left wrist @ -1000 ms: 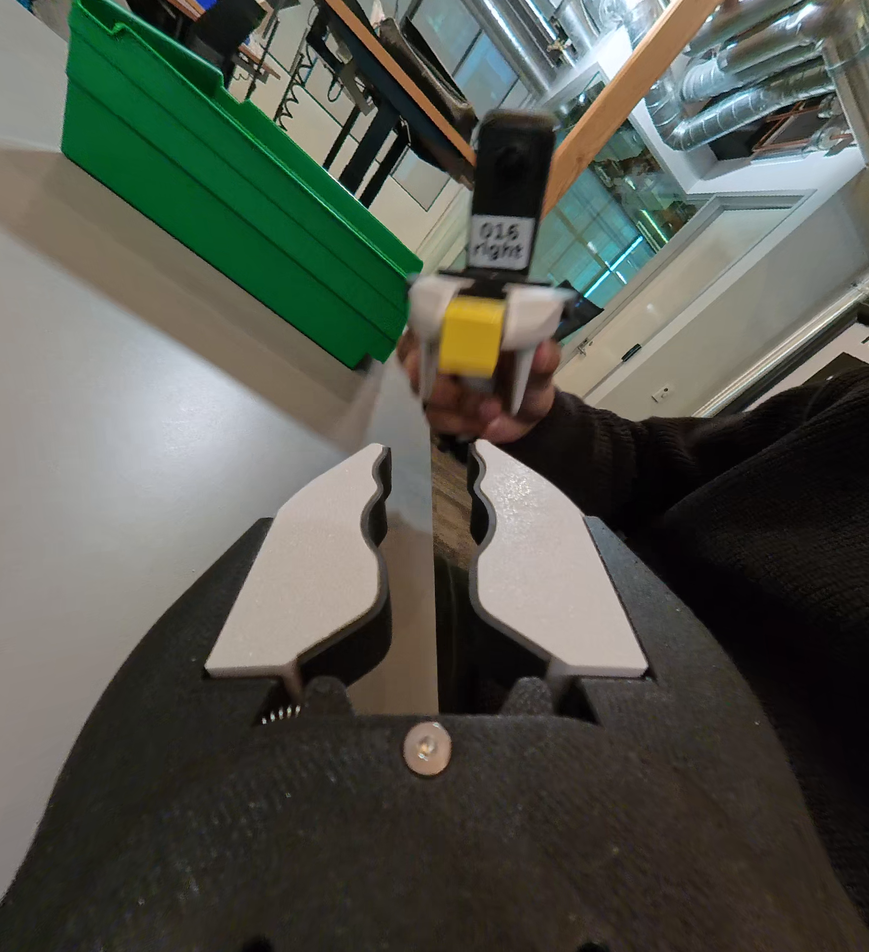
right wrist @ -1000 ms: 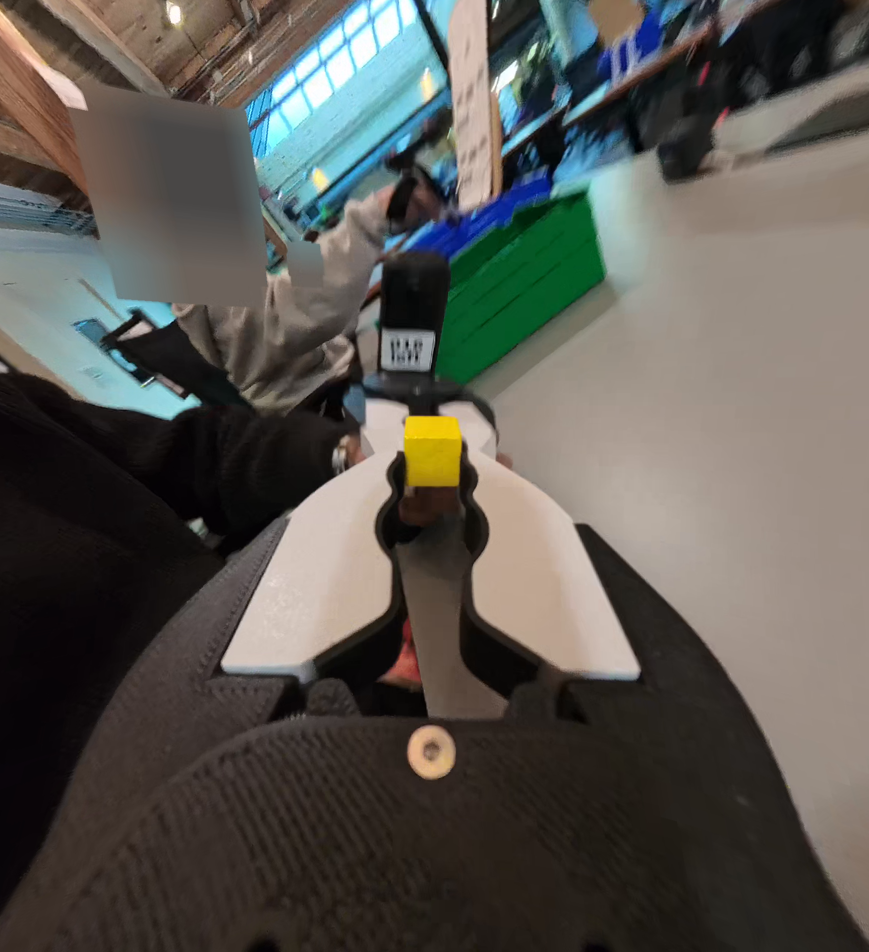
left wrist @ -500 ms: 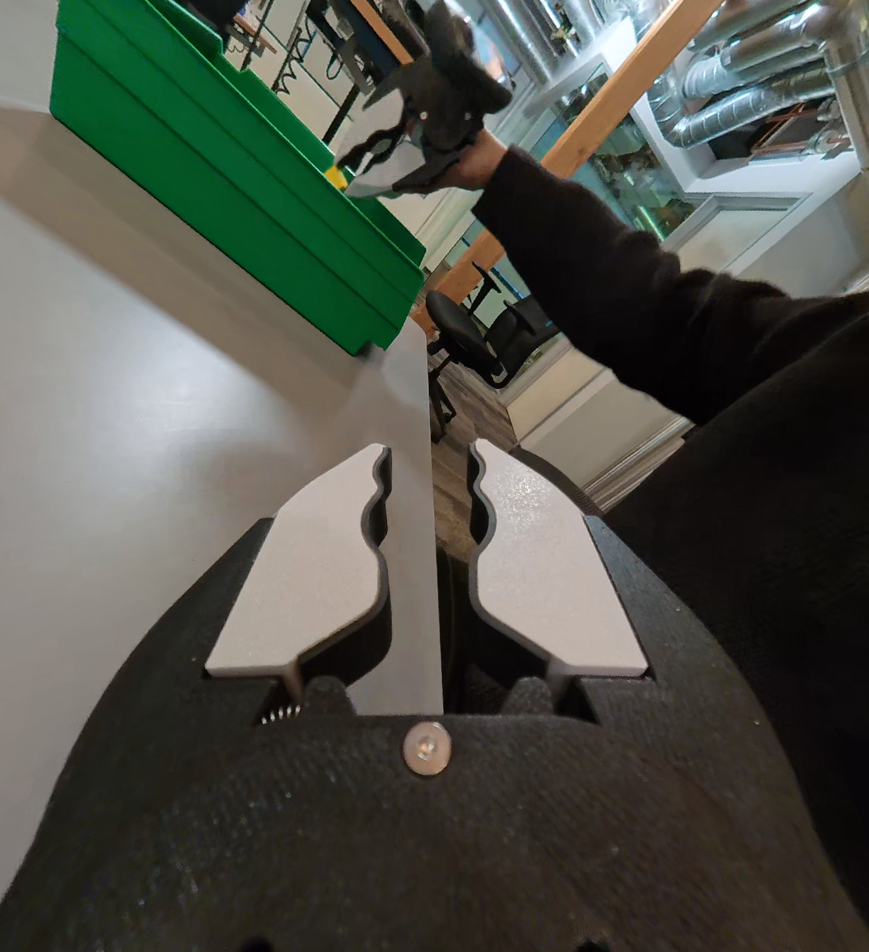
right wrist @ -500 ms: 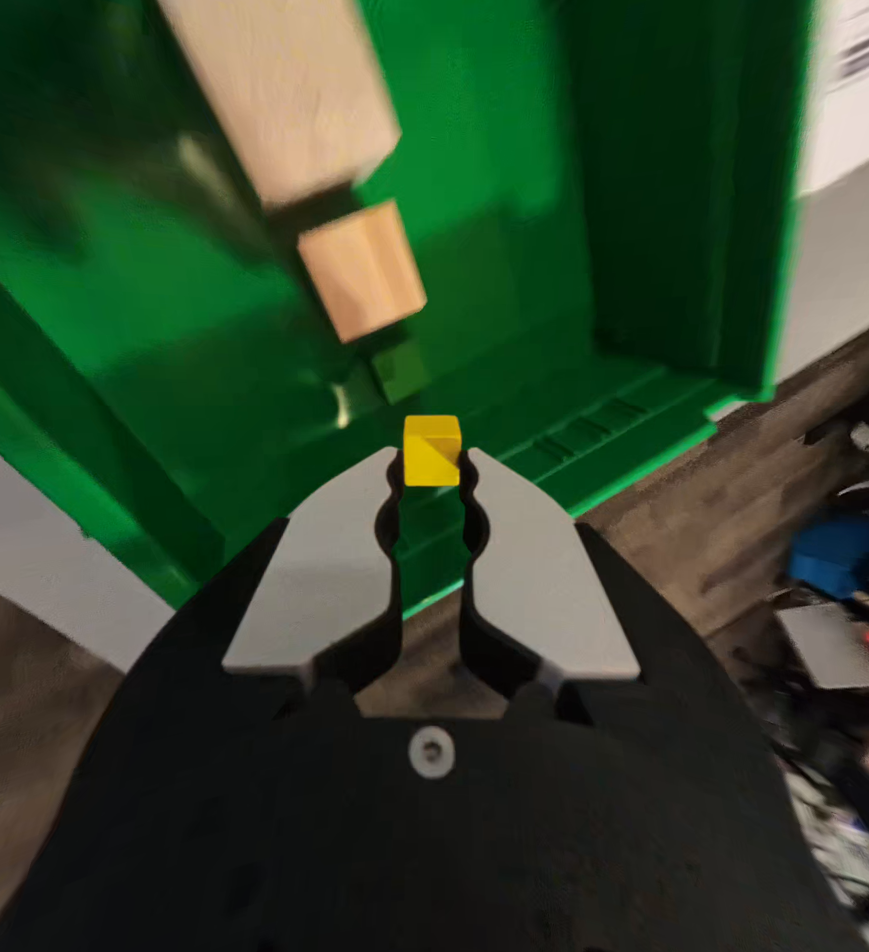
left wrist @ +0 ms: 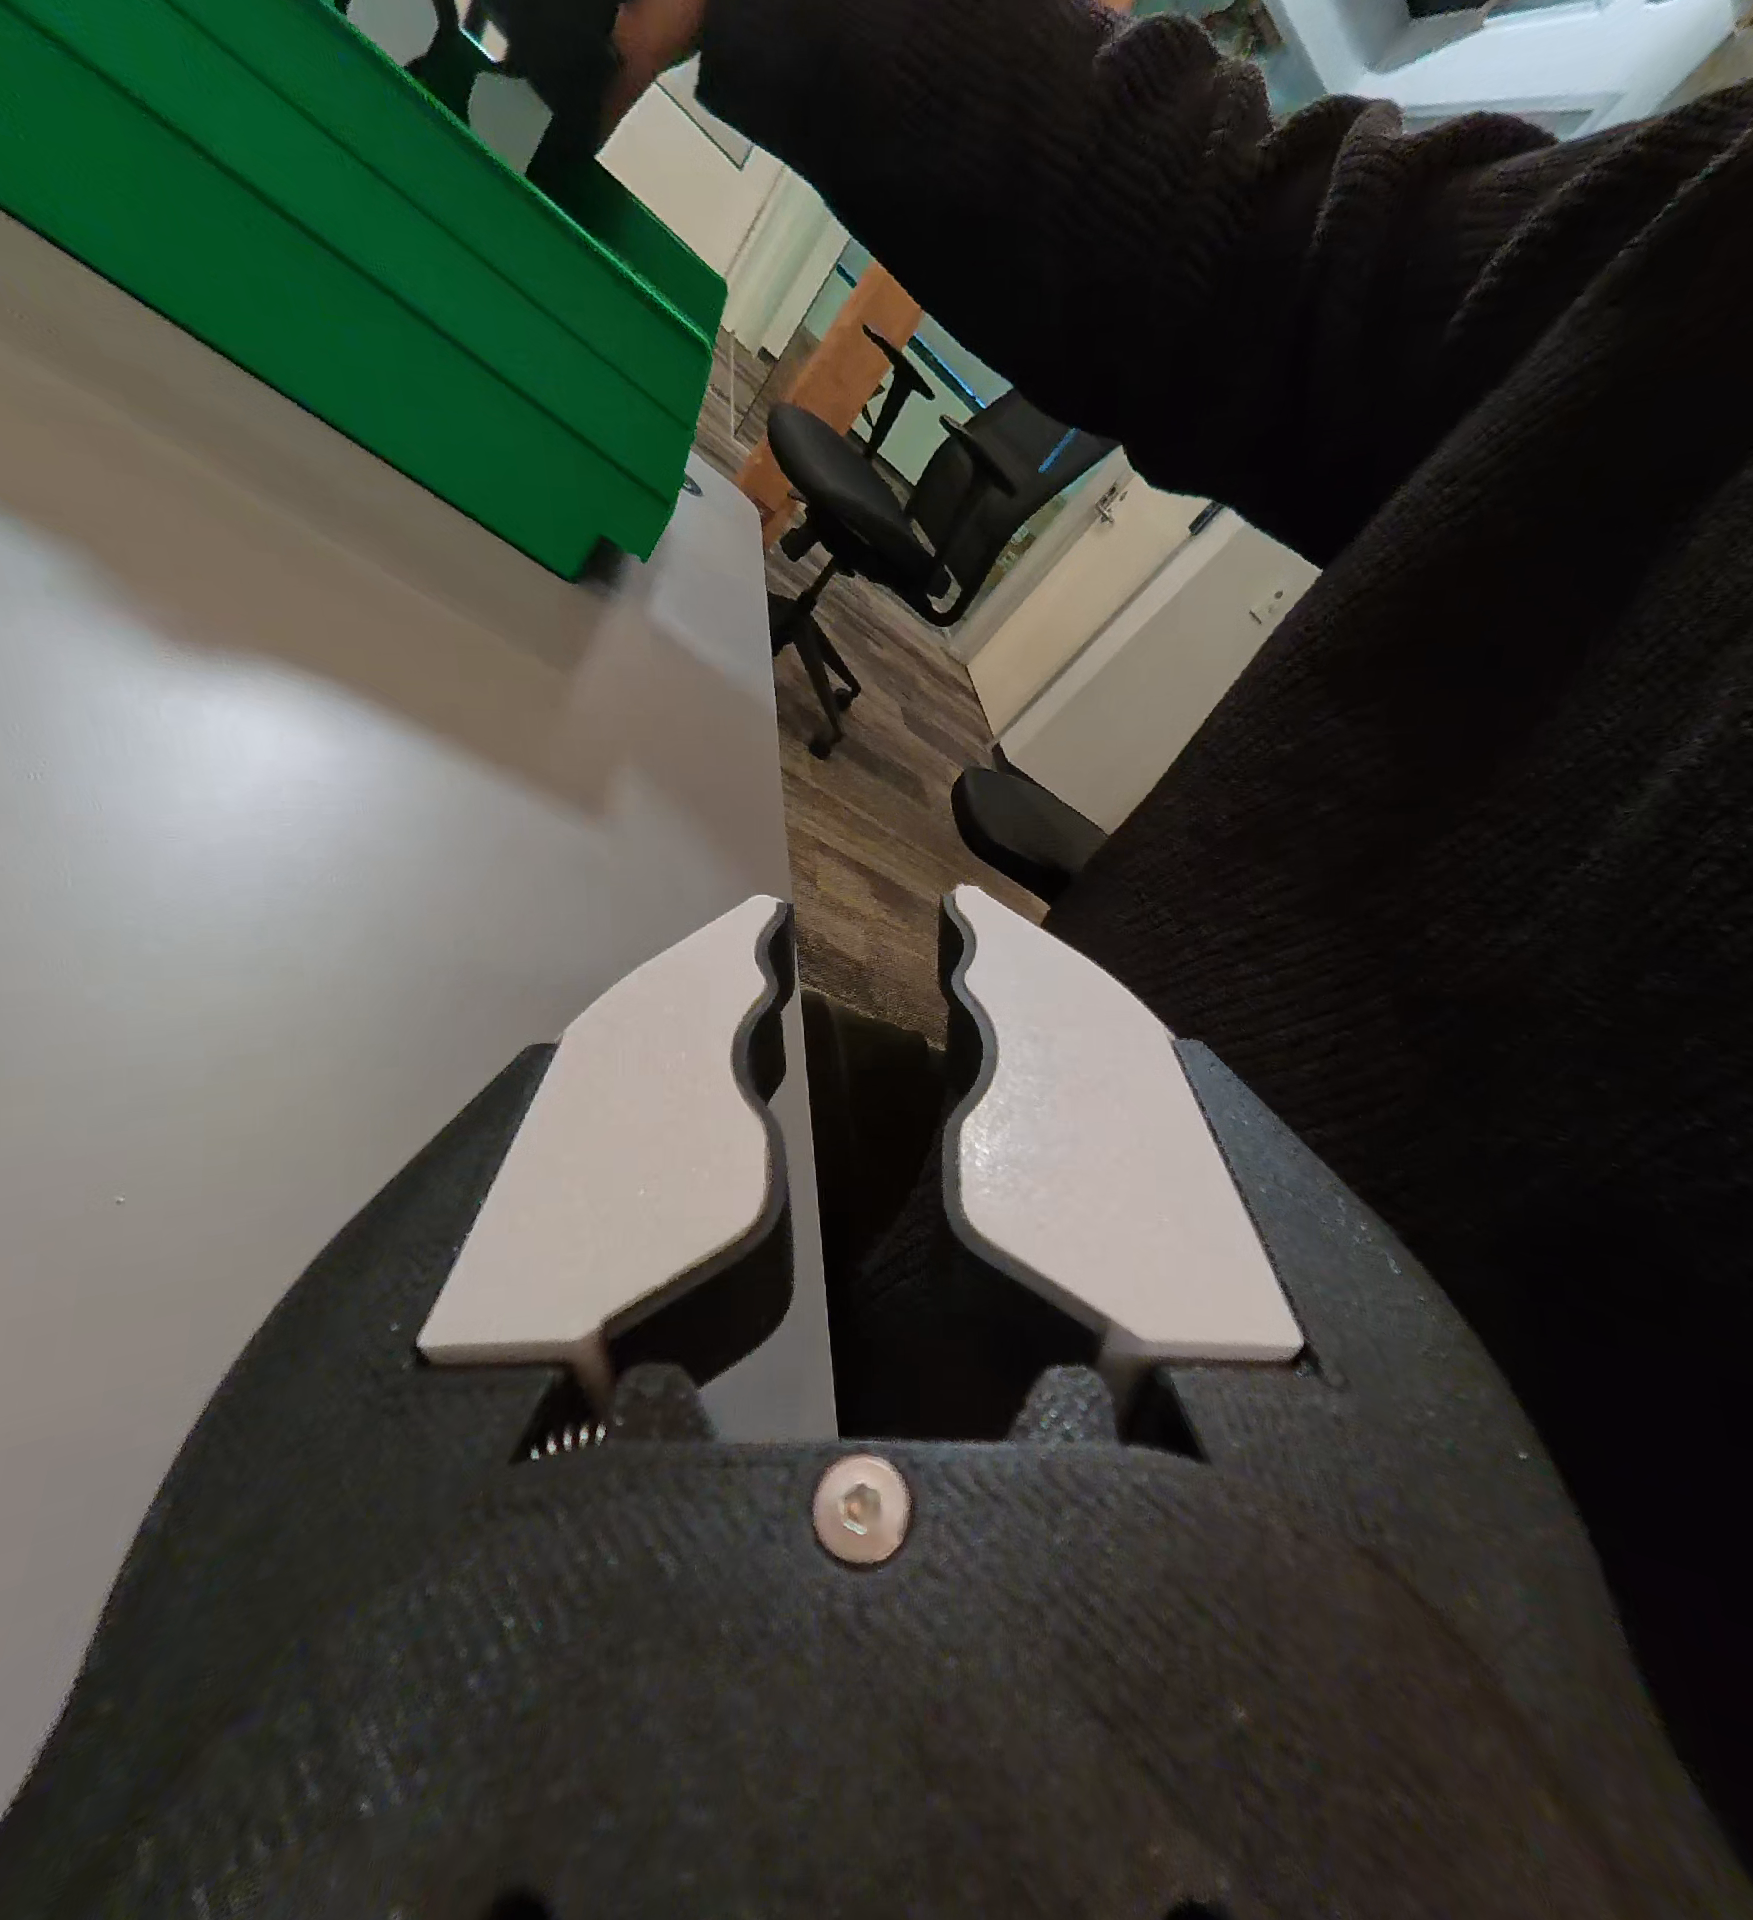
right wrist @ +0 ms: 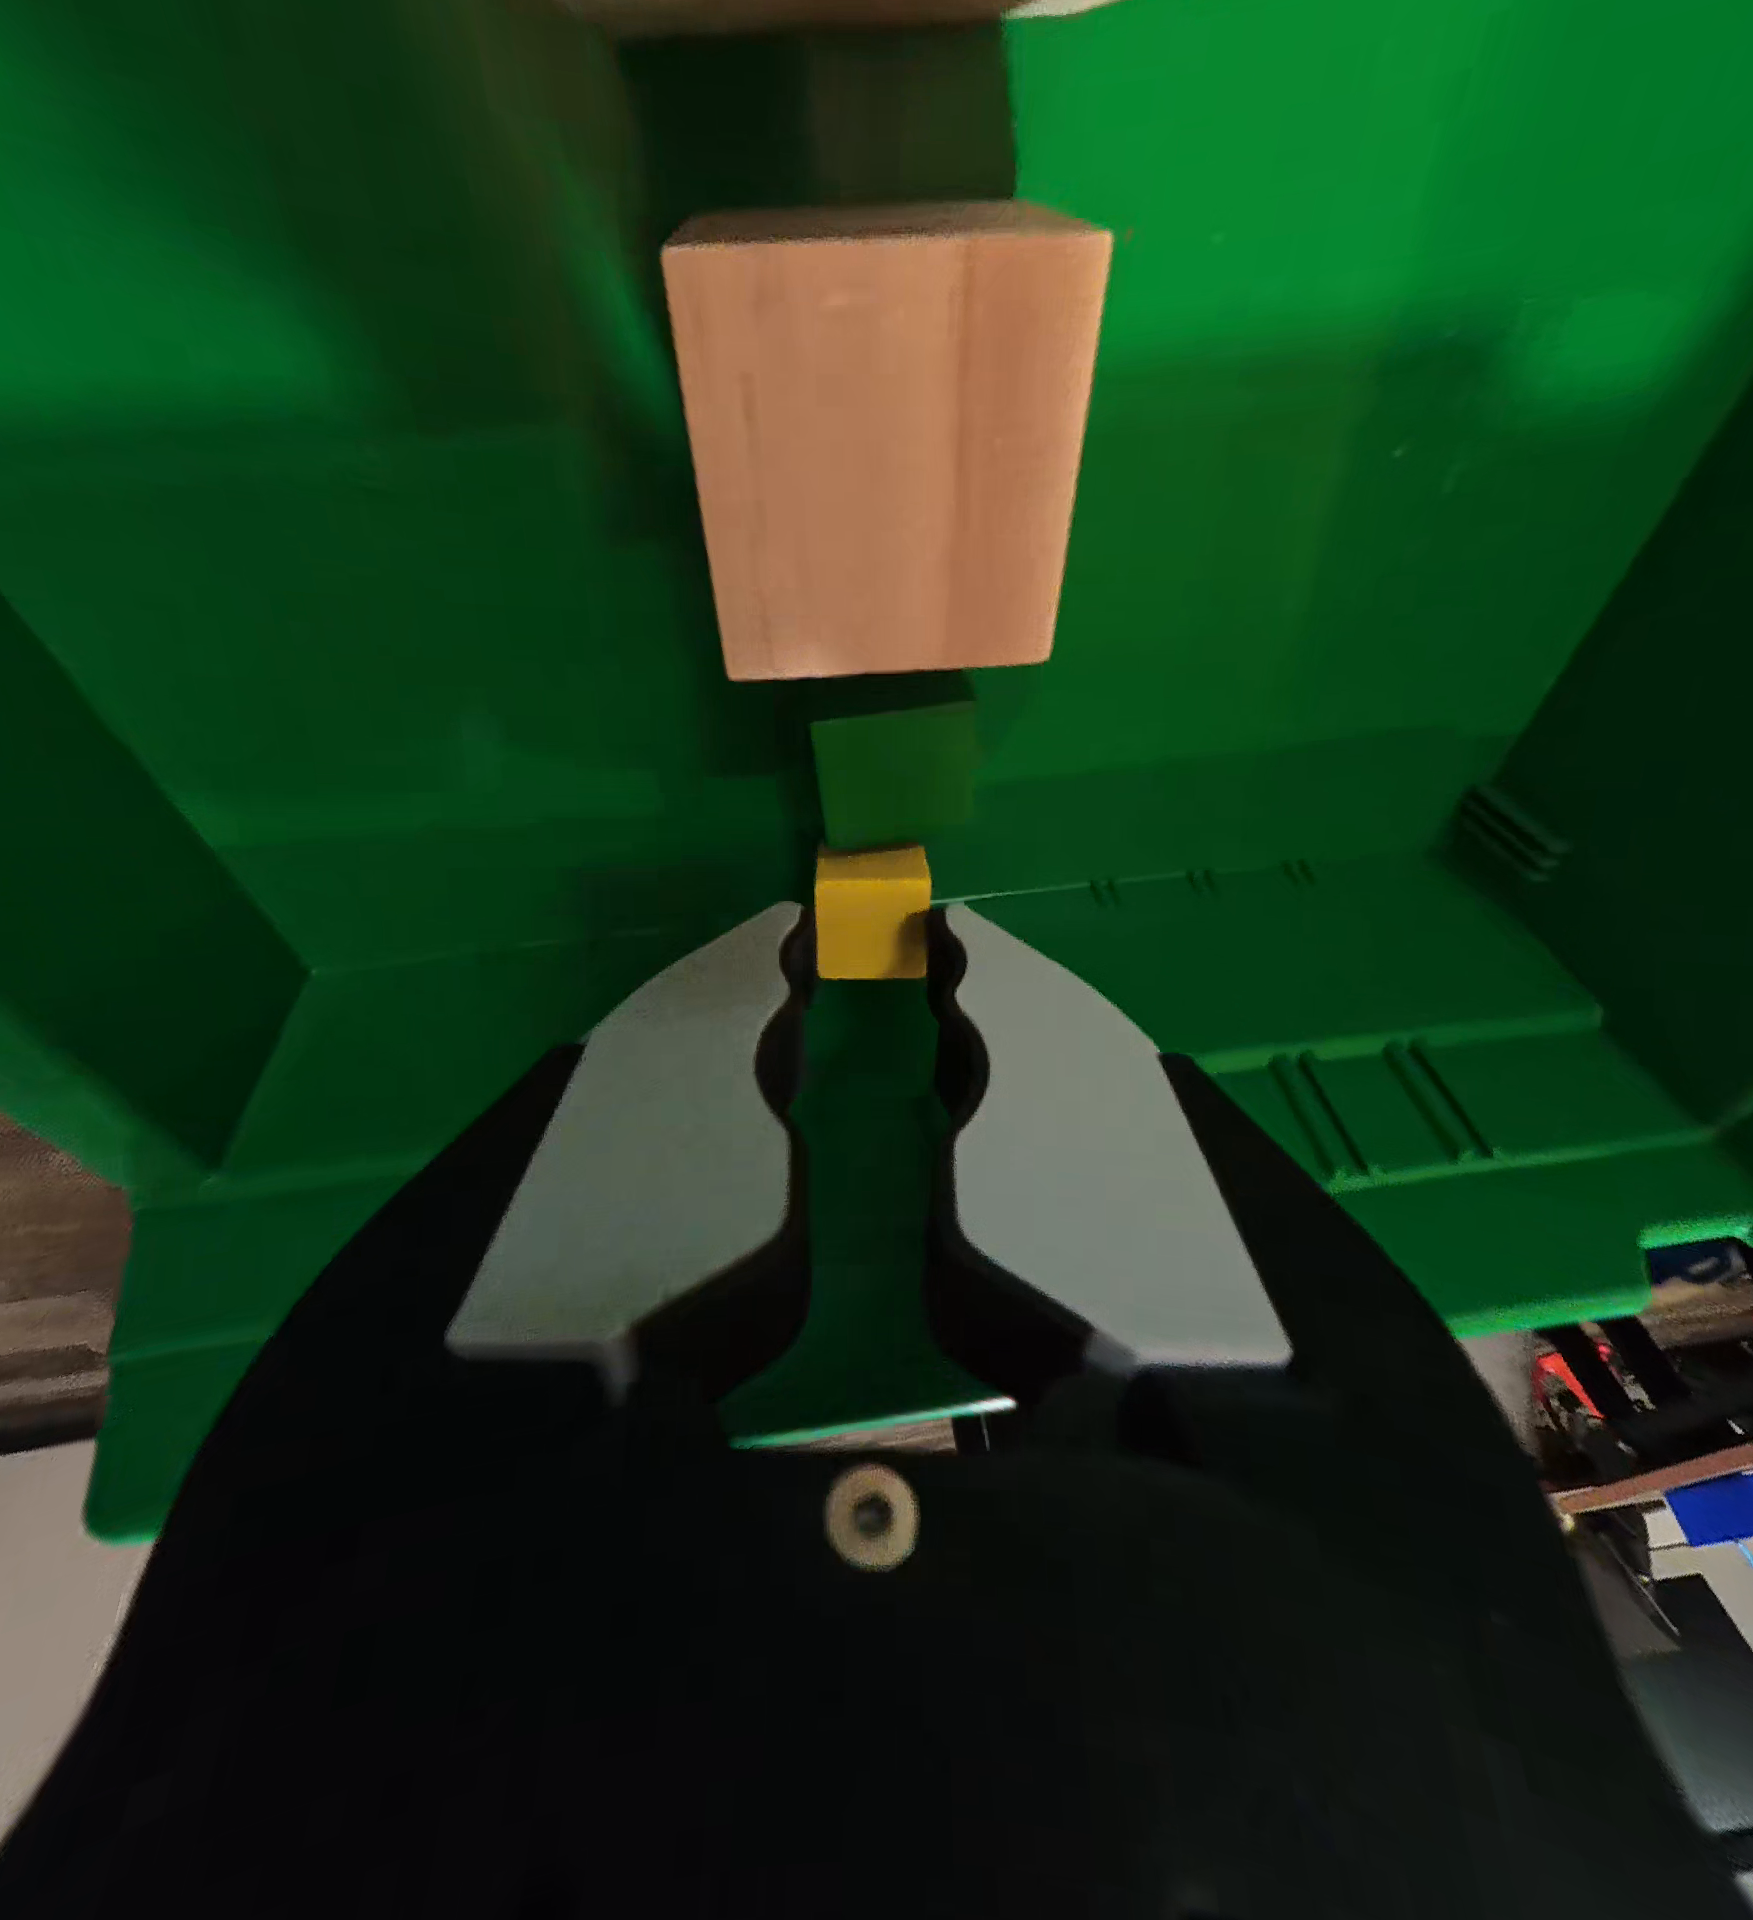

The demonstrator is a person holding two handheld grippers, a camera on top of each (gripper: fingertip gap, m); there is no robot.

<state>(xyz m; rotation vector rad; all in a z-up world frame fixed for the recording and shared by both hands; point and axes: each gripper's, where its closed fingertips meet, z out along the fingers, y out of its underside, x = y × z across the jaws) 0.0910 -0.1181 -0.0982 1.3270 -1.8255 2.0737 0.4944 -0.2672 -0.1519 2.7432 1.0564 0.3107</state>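
A small yellow cube (right wrist: 870, 912) is pinched between the tips of the right hand-held gripper (right wrist: 870, 925), whose jaws are closed to the cube's width. The cube is held over the inside of a green plastic bin (right wrist: 332, 540), just above the bin's near rim. Directly beyond the cube a small green cube (right wrist: 895, 771) is seen, apparently touching it at one edge (contact cannot be confirmed through the blur), and beyond that a larger pale wooden block (right wrist: 882, 447) lies on the bin's floor. A second wooden piece is cut off at the top edge of the right wrist view.

The left hand-held gripper (left wrist: 867, 935) is held empty — its jaws are parted by a narrow gap and nothing is gripped. It is positioned along the edge of a pale grey surface (left wrist: 228, 935), with one finger over the surface and the other past its edge. The green bin is seen standing farther along this surface, well apart from the left hand-held gripper. A black knitted sleeve (left wrist: 1423, 727) fills the right of the left wrist view, and black office chairs (left wrist: 882, 499) stand on the floor beyond.
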